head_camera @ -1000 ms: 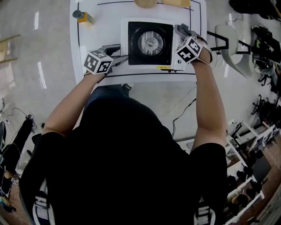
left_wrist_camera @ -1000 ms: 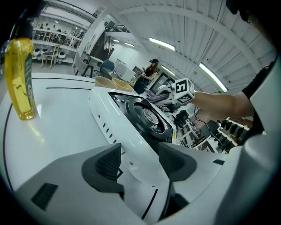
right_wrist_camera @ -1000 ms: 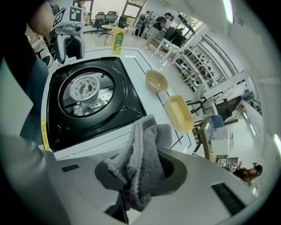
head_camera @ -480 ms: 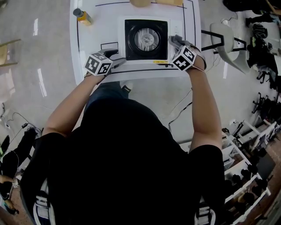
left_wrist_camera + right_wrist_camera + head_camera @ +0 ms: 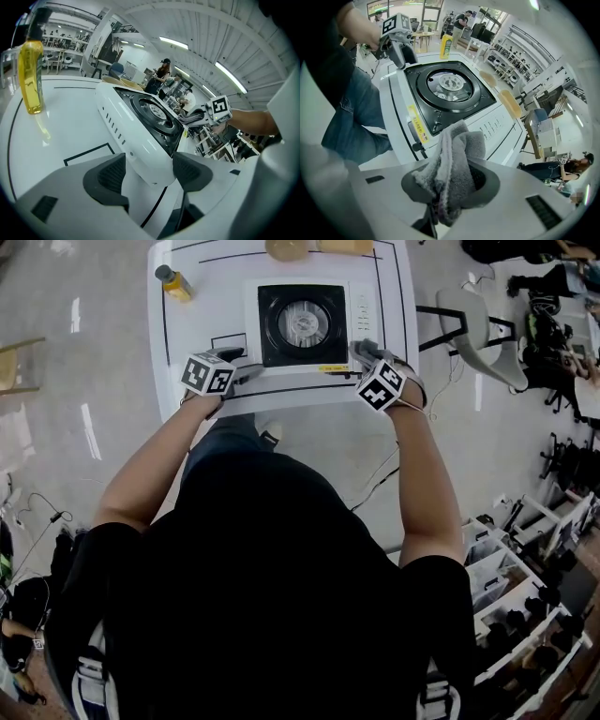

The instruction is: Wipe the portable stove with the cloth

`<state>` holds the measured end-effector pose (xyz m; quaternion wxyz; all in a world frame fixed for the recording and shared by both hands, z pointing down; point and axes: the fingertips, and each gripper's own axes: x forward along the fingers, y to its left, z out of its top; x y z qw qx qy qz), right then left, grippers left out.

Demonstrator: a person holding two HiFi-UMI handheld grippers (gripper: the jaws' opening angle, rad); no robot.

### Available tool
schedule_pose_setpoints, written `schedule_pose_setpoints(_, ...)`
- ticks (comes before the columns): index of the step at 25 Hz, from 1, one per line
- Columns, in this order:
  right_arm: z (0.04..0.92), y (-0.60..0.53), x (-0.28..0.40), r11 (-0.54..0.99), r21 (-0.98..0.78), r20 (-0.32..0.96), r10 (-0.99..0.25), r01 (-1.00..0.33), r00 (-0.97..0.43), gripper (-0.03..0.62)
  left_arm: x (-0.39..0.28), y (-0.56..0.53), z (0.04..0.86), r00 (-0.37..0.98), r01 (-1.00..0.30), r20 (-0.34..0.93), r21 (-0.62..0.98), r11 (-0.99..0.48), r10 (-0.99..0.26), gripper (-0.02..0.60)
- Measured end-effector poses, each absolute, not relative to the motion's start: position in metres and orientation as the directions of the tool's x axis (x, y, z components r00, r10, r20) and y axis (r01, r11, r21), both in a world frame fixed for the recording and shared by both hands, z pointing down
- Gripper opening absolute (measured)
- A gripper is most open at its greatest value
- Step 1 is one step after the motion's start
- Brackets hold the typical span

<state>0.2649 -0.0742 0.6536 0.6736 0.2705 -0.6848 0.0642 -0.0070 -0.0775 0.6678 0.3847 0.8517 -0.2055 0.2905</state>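
Holding the grey cloth [image 5: 452,161] bunched tight in my right tool [image 5: 450,187], I have it at the near right corner of the portable stove [image 5: 303,322], which sits mid-way along the white worktop [image 5: 192,338]. I cannot tell if the cloth touches it. My left tool [image 5: 149,174] is at the near left corner. Its jaws have just been opening and now stand apart, that white corner between the pads. A yellow bottle [image 5: 175,281] stands far left.

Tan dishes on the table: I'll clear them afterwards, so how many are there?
2: a round bowl at the far edge of the table, behind the stove, and an oblong dish beside it. More may lie out of frame.
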Motion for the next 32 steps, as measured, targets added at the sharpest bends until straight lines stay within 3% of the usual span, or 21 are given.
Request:
schedule_pose_setpoints(4,0.649,-0.053,0.260,0.835,0.250,0.962,-0.270,-0.489,0.031,0.112,-0.009,-0.074,0.671,0.749,-0.584,0.652,0.568,-0.580,-0.116,0.350)
schedule_pose_setpoints(16,0.640,-0.031,0.262,0.789,0.211,0.968,-0.252,-0.578,0.009,0.113,-0.008,-0.067,0.662,0.699,-0.607,0.704,0.489,-0.626,-0.127,0.350)
schedule_pose_setpoints(23,0.611,-0.046,0.232,0.775,0.240,0.941,-0.335,-0.585,-0.058,0.112,-0.005,-0.071,0.643,0.744,-0.582,0.648,0.504,-0.639,-0.166,0.345)
schedule_pose_setpoints(32,0.618,-0.077,0.190,0.753,0.250,0.919,-0.382,-0.609,-0.096,0.112,0.005,-0.061,0.658,0.735,-0.573,0.667,0.515,-0.637,-0.123,0.345)
